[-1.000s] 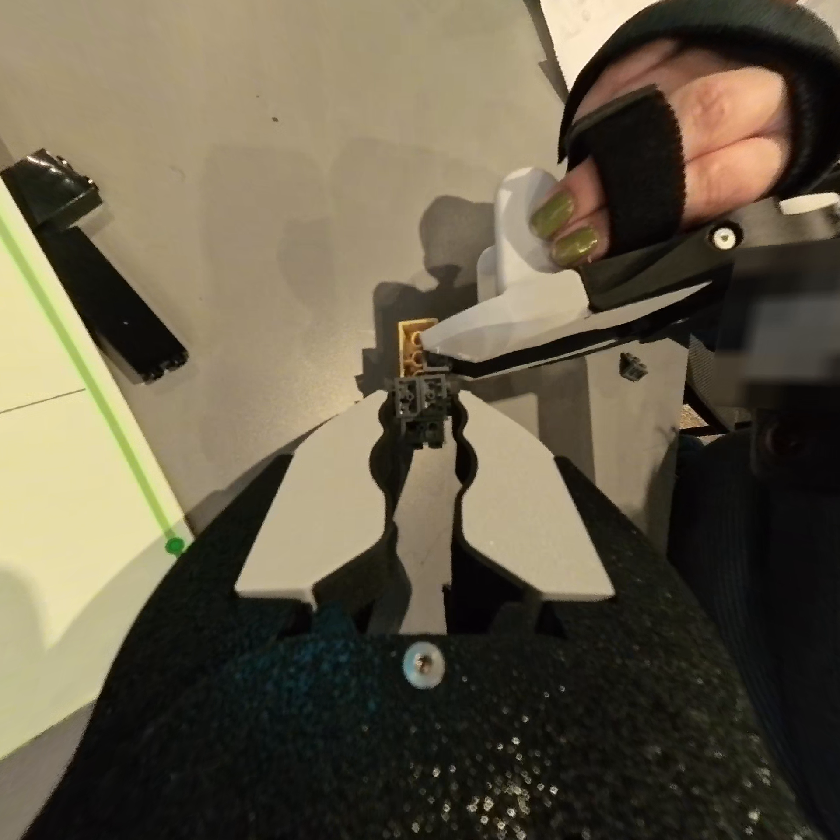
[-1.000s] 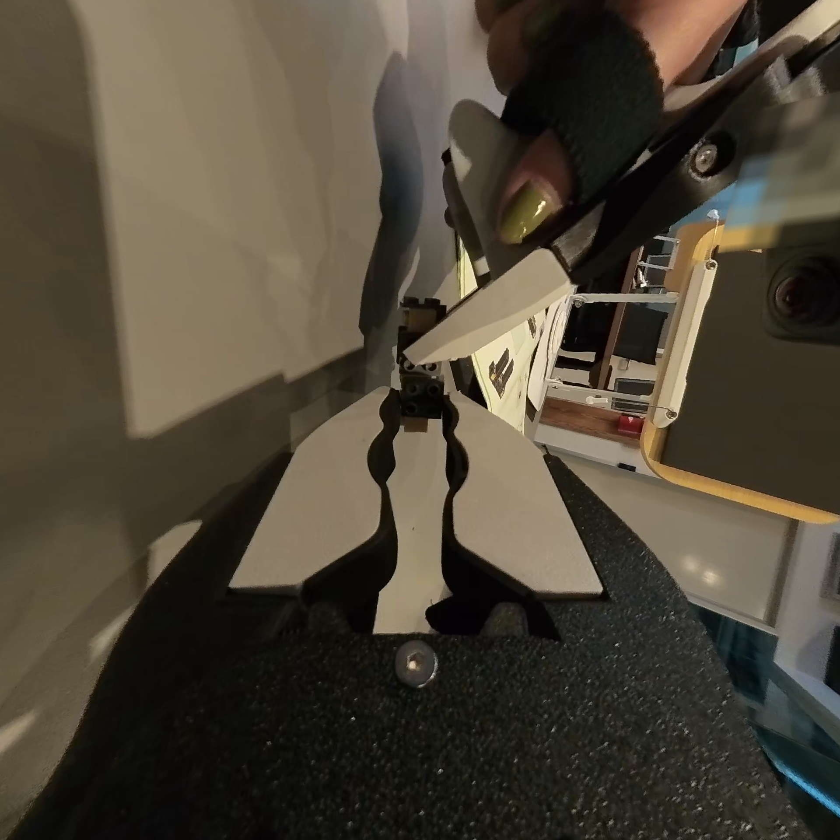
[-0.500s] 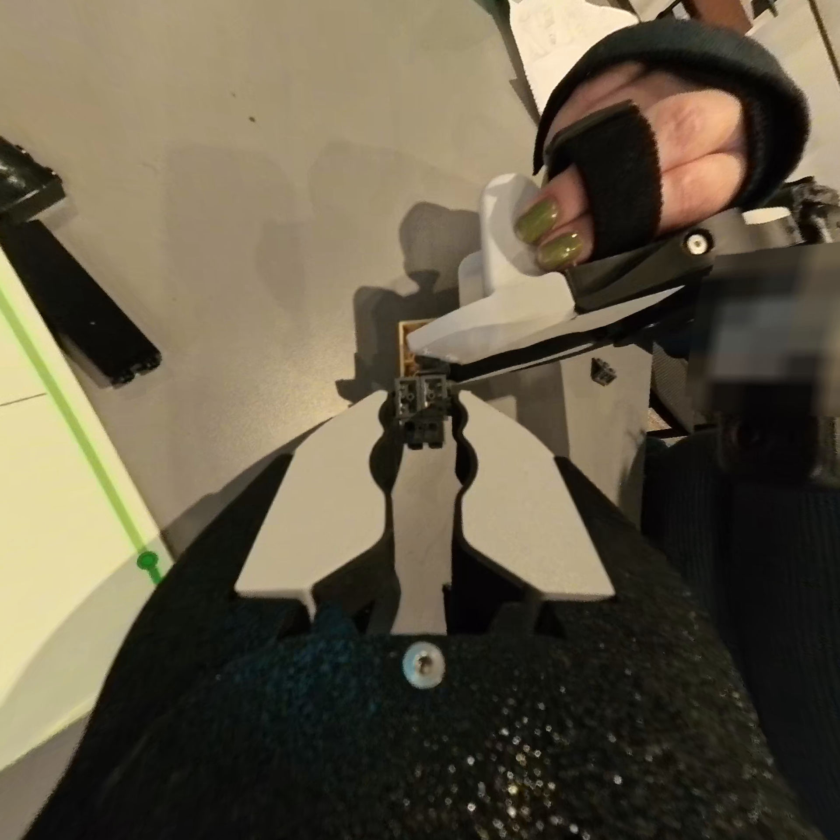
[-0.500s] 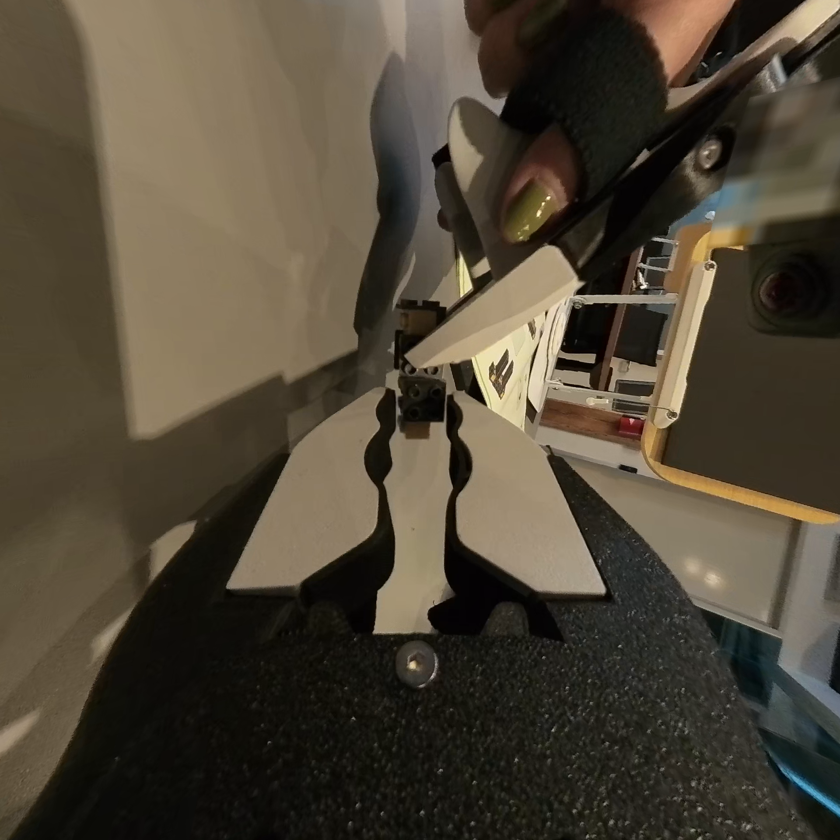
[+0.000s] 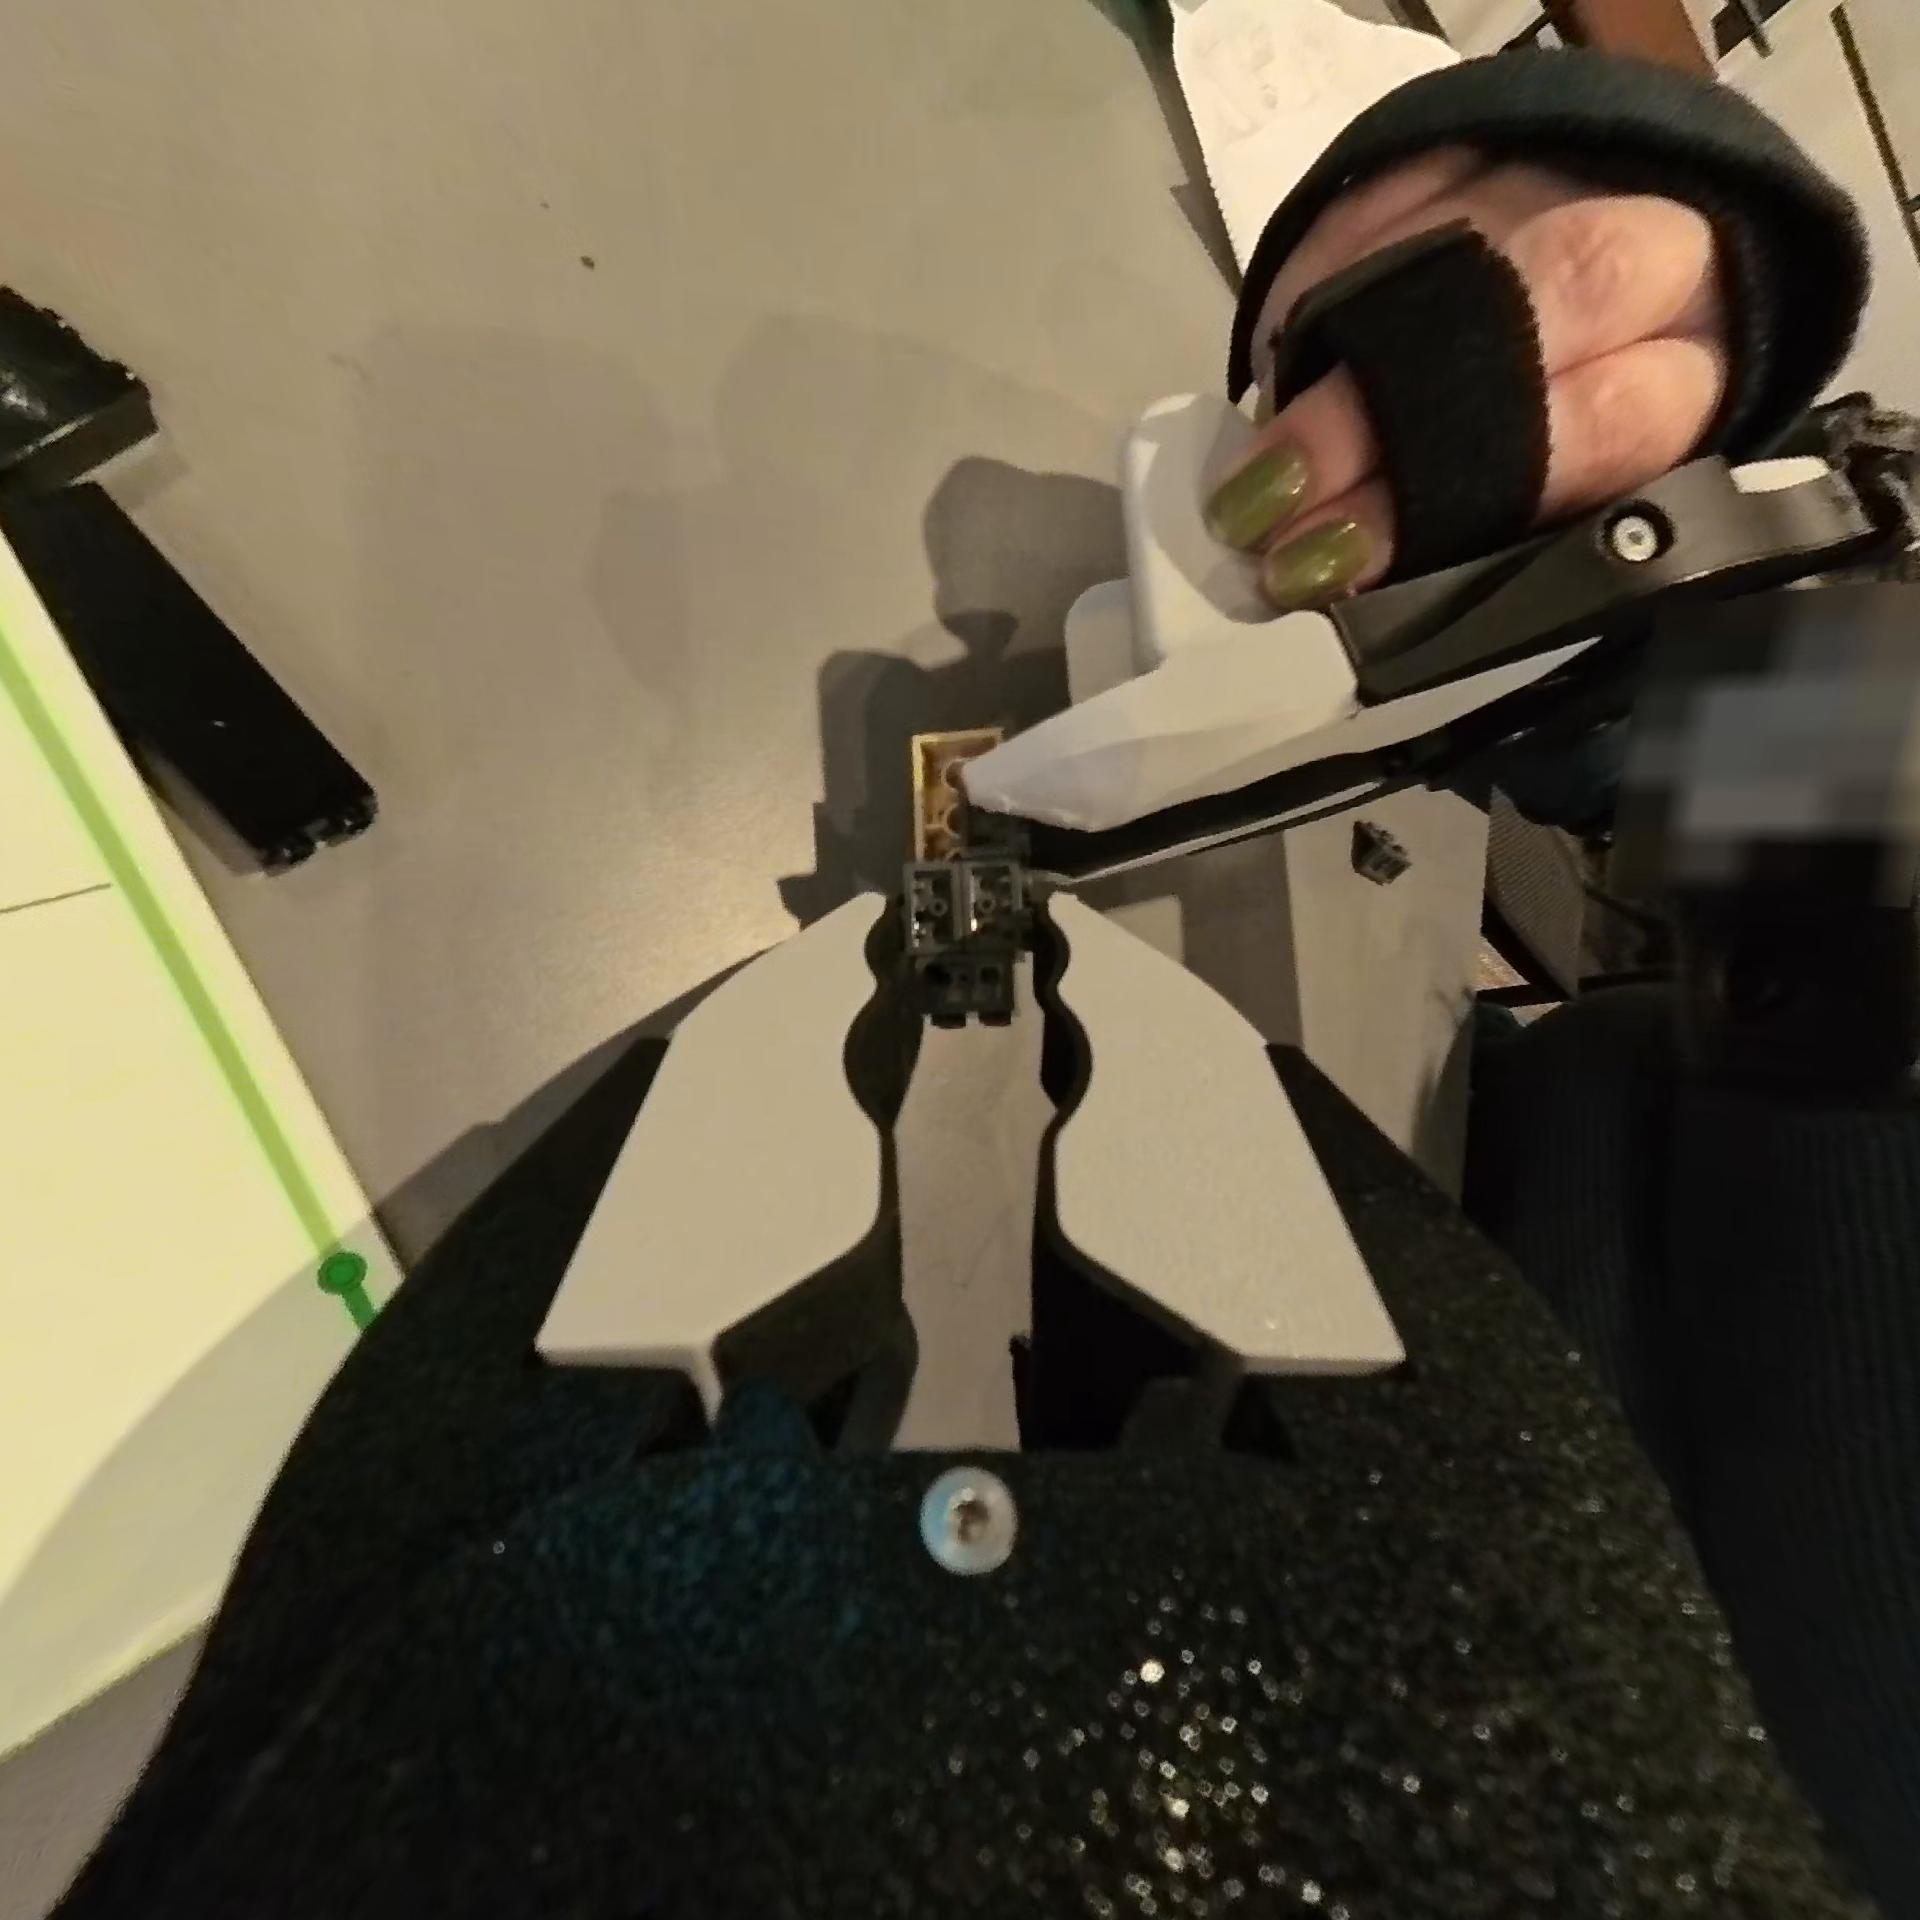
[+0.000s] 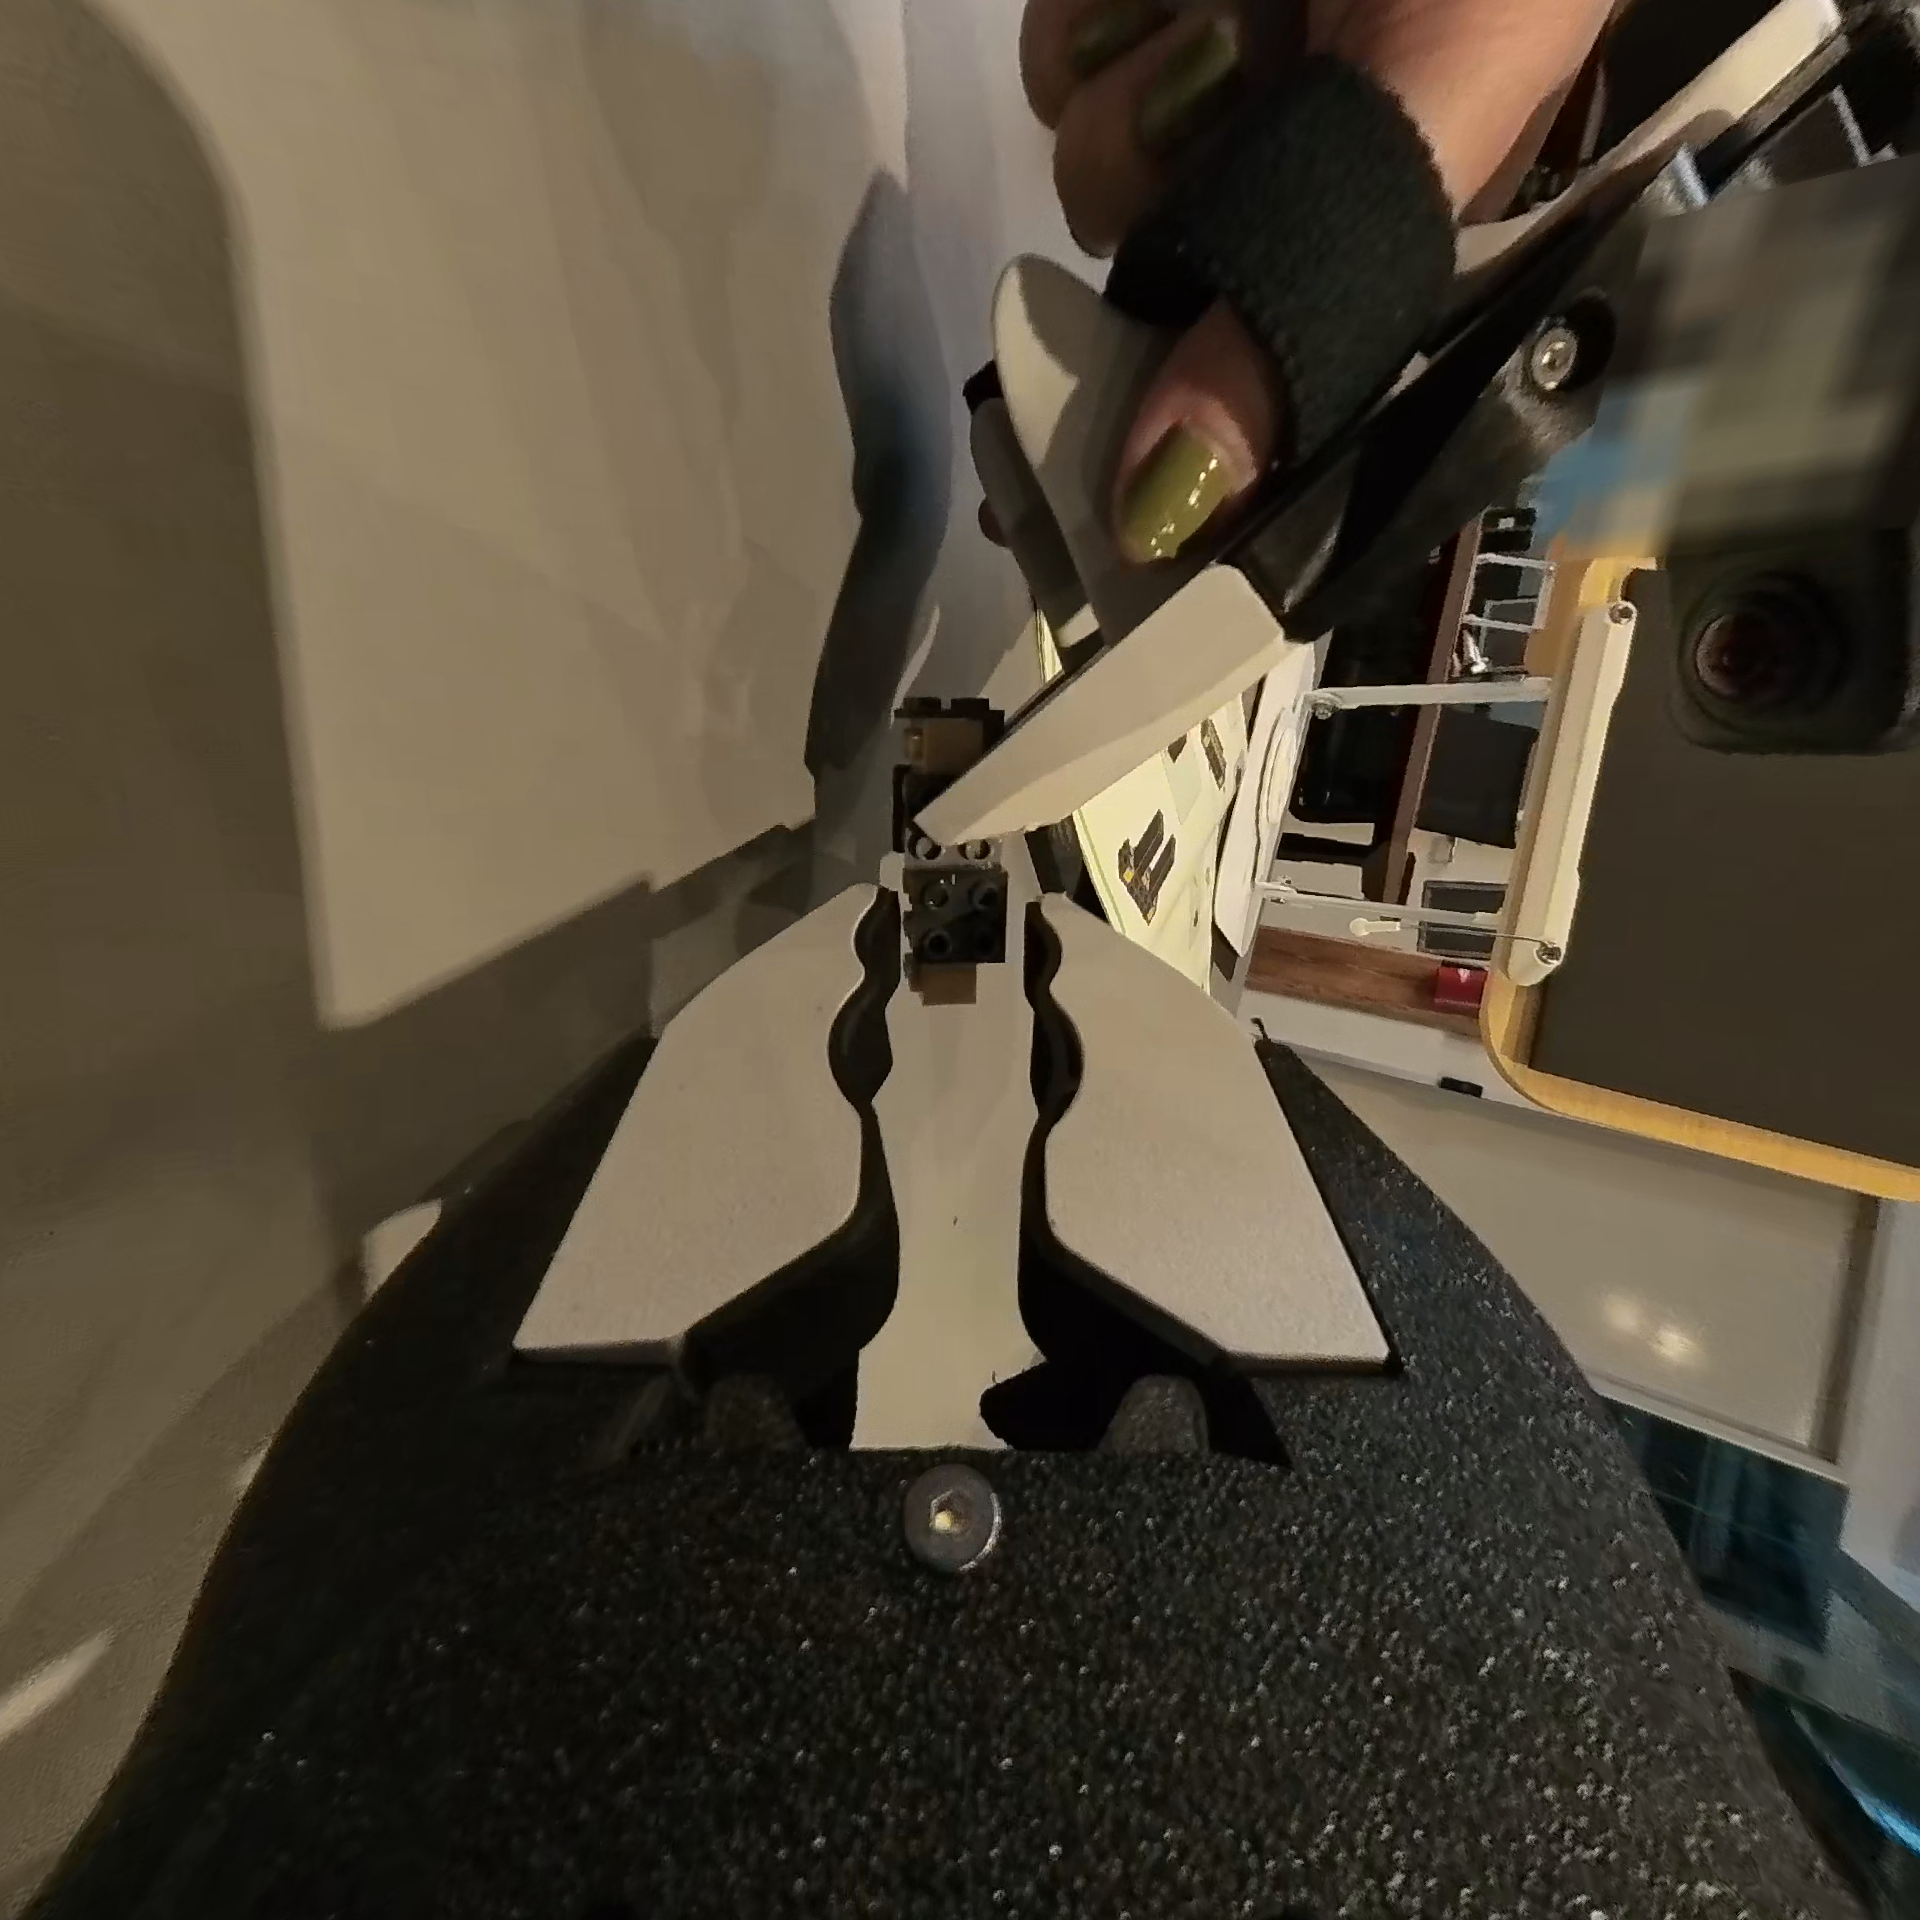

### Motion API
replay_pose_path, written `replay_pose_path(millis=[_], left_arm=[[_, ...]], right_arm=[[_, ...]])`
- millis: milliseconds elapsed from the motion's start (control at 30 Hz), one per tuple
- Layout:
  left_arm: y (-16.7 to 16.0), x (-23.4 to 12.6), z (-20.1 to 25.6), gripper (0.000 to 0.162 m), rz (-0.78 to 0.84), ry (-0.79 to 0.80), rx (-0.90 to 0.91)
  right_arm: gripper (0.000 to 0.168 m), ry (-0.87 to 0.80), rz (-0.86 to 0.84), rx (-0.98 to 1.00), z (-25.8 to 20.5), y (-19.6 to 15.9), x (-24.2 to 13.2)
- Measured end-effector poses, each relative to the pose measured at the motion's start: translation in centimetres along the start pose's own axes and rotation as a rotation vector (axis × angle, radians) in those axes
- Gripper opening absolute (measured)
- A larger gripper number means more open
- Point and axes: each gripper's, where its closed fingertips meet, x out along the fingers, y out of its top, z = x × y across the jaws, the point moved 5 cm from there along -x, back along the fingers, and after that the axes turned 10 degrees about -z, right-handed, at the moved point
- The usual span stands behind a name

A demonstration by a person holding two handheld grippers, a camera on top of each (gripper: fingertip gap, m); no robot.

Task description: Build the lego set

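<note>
In the left wrist view my left gripper point(image 5: 966, 914) is shut on a small dark grey and black lego assembly point(image 5: 966, 940), held above the grey table. A tan brick point(image 5: 940, 795) sticks out of the assembly's far end. My right gripper point(image 5: 997, 816) comes in from the right, and its white fingers pinch the same assembly at the tan brick. In the right wrist view my right gripper point(image 6: 951, 894) is shut on the black studded part point(image 6: 954, 914). There the left gripper's white fingertip point(image 6: 951, 821) touches the part's far end.
A long black plate point(image 5: 197, 707) and another black piece point(image 5: 52, 395) lie at the left on the table. An instruction booklet point(image 5: 104, 1039) is at the left edge. A small black piece point(image 5: 1380, 850) lies at the right. A gloved hand point(image 5: 1558, 312) holds the right gripper.
Both grippers stay shut on the assembly. The pair has shifted slightly over the table: the long black plate slid left in the left wrist view. The black part sits a little deeper between the right fingers.
</note>
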Motion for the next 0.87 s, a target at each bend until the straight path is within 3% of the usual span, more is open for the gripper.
replay_pose_path(millis=[267,500,667,767,867], left_arm=[[0.0,-0.3,-0.2,0.024,0.017,0.001,0.000],[0.1,-0.8,-0.6,0.024,0.051,0.017,-0.004],[0.5,-1.0,-0.6,0.024,0.099,0.045,0.021],[0.8,-1.2,-0.3,0.024,0.136,0.057,0.067],[1.0,-1.1,0.0,0.024,0.154,0.069,0.127]], right_arm=[[0.023,0.001,0.010,0.040,0.4,-0.5,-0.3],[0.023,-0.032,0.071,0.296,2.8,-3.2,-1.6],[0.006,0.009,0.095,0.690,4.6,-5.1,-1.2],[0.004,0.206,0.207,1.017,5.0,-5.3,-0.8],[0.018,0.481,0.358,1.350,5.4,-5.8,-0.6]])
